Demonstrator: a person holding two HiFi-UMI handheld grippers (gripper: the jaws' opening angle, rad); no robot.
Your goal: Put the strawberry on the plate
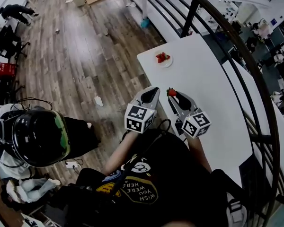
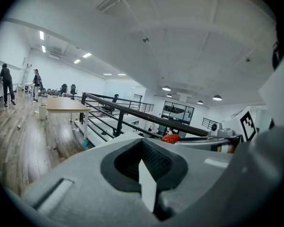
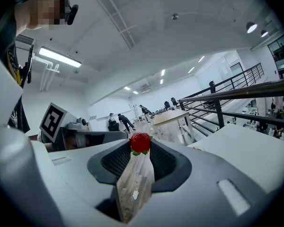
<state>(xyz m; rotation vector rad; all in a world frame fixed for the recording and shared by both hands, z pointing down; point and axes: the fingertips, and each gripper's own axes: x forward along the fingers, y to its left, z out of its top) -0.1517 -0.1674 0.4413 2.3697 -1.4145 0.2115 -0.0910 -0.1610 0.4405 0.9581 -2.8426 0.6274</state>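
A red strawberry (image 1: 171,92) with green leaves sits pinched at the tips of my right gripper (image 1: 172,93), held up above the near end of the white table (image 1: 203,79). In the right gripper view the strawberry (image 3: 140,142) fills the gap between the jaw tips of the right gripper (image 3: 140,144). A small white plate (image 1: 164,59) with red strawberries on it lies near the table's far left corner. My left gripper (image 1: 154,91) hangs beside the right one, left of the table edge, shut and empty. From the left gripper view the held strawberry (image 2: 171,138) shows to the right.
A black railing (image 1: 236,46) curves along the table's right side. Wooden floor (image 1: 80,51) lies far below on the left, with a black helmet-like object (image 1: 38,136) close by. People and desks stand in the distance.
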